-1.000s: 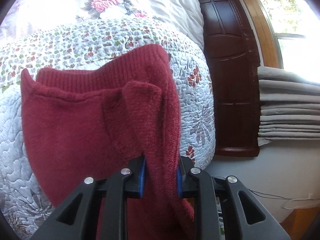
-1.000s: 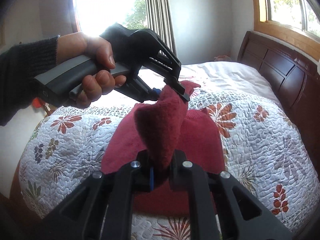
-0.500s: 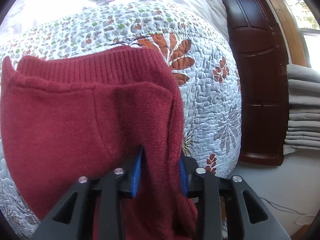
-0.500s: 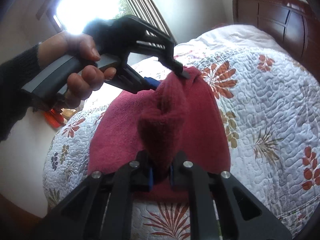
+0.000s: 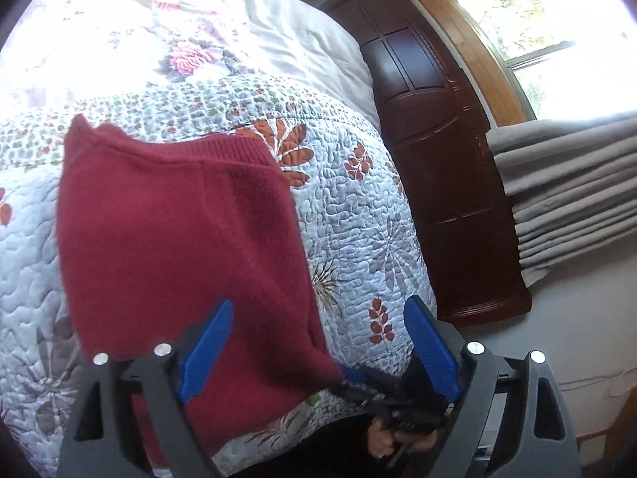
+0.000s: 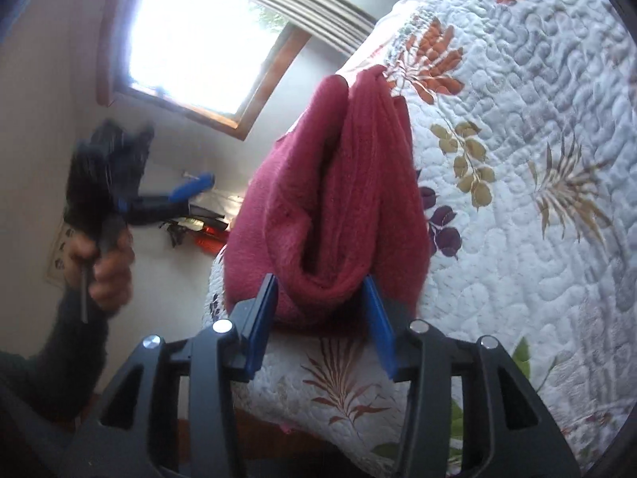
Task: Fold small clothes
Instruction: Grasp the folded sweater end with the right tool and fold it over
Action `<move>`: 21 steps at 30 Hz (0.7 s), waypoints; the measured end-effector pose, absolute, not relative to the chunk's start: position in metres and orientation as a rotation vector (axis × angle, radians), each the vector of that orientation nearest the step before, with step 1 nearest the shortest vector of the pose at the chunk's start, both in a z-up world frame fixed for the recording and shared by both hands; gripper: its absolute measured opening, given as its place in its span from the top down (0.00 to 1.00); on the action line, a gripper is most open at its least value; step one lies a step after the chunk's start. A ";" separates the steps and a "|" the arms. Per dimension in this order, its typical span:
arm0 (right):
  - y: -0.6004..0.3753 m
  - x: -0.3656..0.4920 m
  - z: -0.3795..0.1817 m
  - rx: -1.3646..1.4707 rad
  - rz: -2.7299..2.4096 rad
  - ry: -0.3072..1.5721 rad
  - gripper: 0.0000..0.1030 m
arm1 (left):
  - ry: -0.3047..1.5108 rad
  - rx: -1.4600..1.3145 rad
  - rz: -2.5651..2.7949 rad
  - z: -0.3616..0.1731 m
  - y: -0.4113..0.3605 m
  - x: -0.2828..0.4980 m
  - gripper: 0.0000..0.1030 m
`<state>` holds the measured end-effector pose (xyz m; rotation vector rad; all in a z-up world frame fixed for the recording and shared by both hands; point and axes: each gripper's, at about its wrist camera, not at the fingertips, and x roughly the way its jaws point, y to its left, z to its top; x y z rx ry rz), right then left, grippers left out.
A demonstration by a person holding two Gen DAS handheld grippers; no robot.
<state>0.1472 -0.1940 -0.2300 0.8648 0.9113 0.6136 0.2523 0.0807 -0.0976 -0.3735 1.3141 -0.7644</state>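
Observation:
A dark red knitted garment [image 5: 179, 247] lies folded on the quilted bed [image 5: 350, 239], its ribbed hem at the far end. My left gripper [image 5: 318, 342] is open wide just behind the garment's near edge, with nothing between its blue pads. In the right wrist view the garment [image 6: 330, 199] lies bunched in two long folds. My right gripper [image 6: 320, 310] is open, and its blue pads stand on either side of the near fold. The left gripper [image 6: 107, 183] appears blurred at the left in a hand, off the bed.
The floral quilt [image 6: 517, 159] covers the bed to its edge. A dark wooden headboard [image 5: 438, 151] and grey curtains [image 5: 569, 199] stand to the right, below a window [image 5: 537, 20]. Small items [image 6: 199, 227] lie on the floor beside the bed.
Both grippers were shut on the red garment and have opened. The garment now rests folded on the quilt. The left gripper has pulled back off the bed.

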 end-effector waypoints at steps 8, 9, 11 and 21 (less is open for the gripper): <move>-0.158 0.180 -0.187 0.383 0.834 0.955 0.50 | 1.317 -0.457 -0.713 -0.122 0.134 0.187 0.15; -0.148 0.186 -0.190 0.347 0.866 0.986 0.50 | 1.322 -0.465 -0.707 -0.125 0.136 0.184 0.15; -0.136 0.197 -0.202 0.317 0.917 1.060 0.68 | 1.319 -0.482 -0.710 -0.128 0.136 0.182 0.15; -0.184 0.198 -0.243 0.464 0.892 1.193 0.91 | 1.385 -0.408 -0.863 -0.144 0.087 0.183 0.15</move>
